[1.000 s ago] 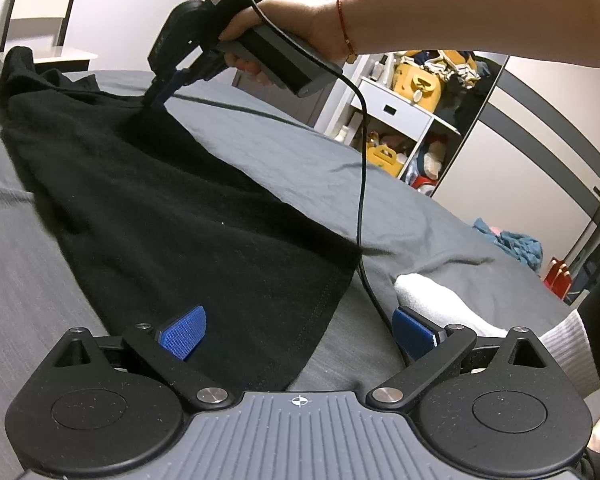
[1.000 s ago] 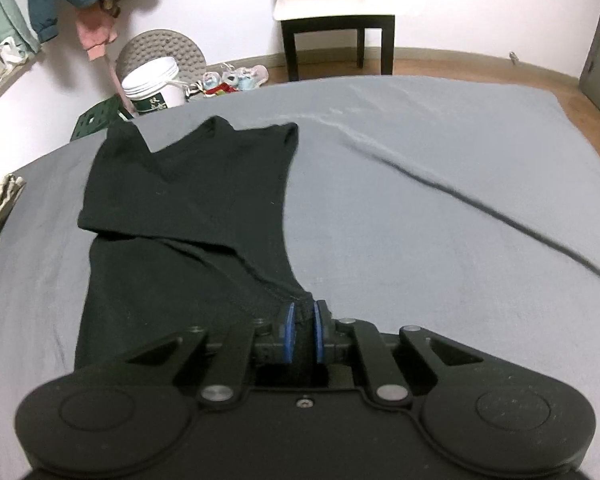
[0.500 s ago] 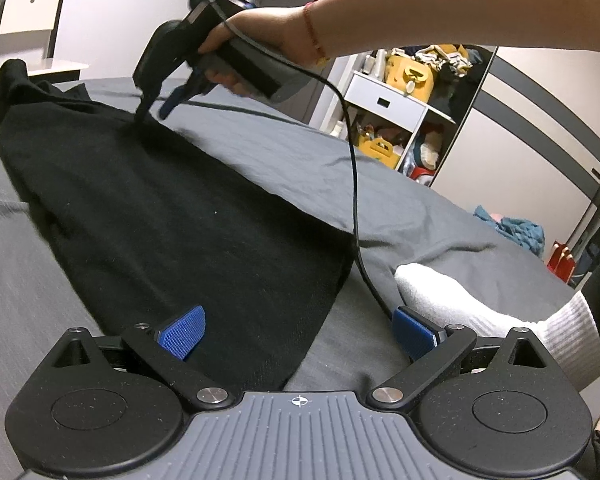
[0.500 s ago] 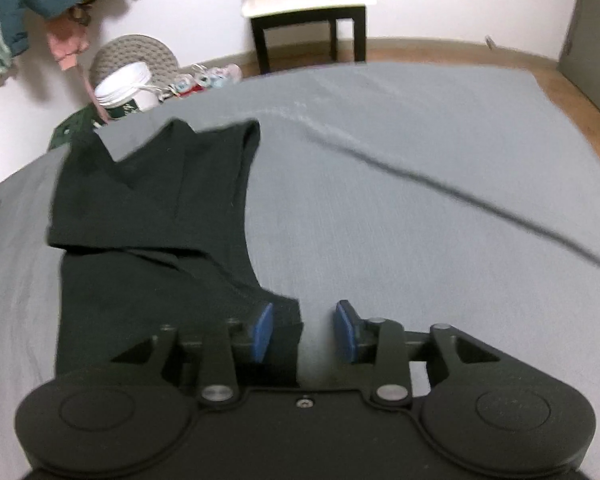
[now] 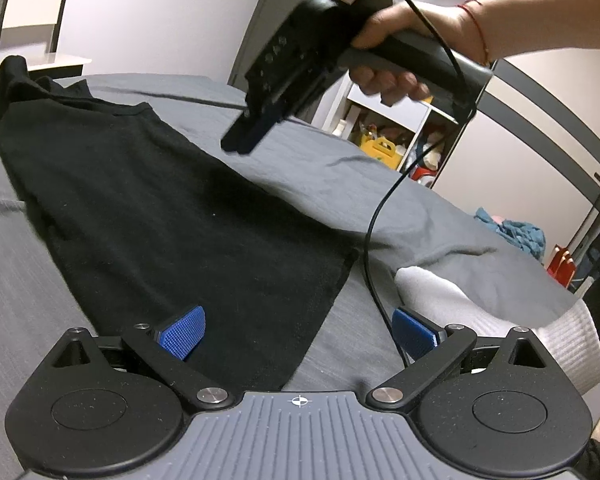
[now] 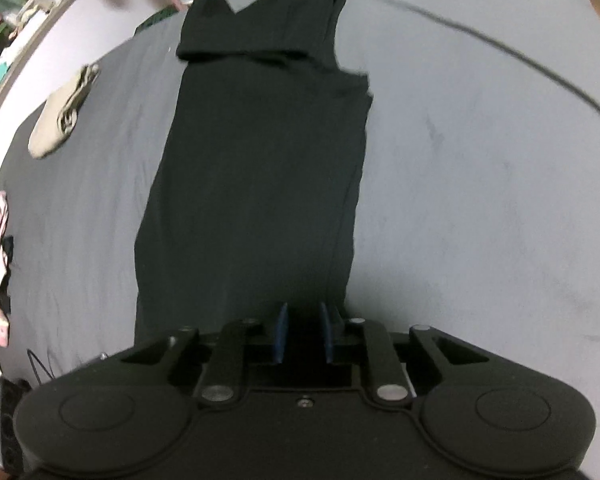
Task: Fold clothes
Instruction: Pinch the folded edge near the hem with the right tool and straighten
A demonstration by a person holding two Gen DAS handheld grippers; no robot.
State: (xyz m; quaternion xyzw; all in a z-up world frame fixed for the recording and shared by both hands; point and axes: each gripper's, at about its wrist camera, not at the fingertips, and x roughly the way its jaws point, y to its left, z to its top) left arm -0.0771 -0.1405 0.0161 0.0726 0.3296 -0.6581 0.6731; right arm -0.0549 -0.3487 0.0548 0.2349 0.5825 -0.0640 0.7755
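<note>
Black shirt (image 6: 256,168): folded lengthwise on bed (image 6: 480,200), crosswise fold pending; left claw (image 5: 296,332) wide, right claw (image 6: 303,332) narrow, both empty.

My left gripper (image 5: 298,330) sits low and level, its two blue-padded fingers (image 5: 182,332) spread wide with nothing between them. My right hand (image 5: 396,56) is raised above and ahead of it, wrapped around the handle of the right gripper (image 5: 242,140), whose nose tilts steeply downward; a thin red cord circles that wrist, and my bare forearm reaches in from the upper right. From the right wrist camera, the right gripper (image 6: 303,332) shows its blue fingers (image 6: 281,332) parallel with a narrow gap between them, gripping nothing. My foot in a white sock (image 5: 480,308) rests just beside the left gripper's right finger.
</note>
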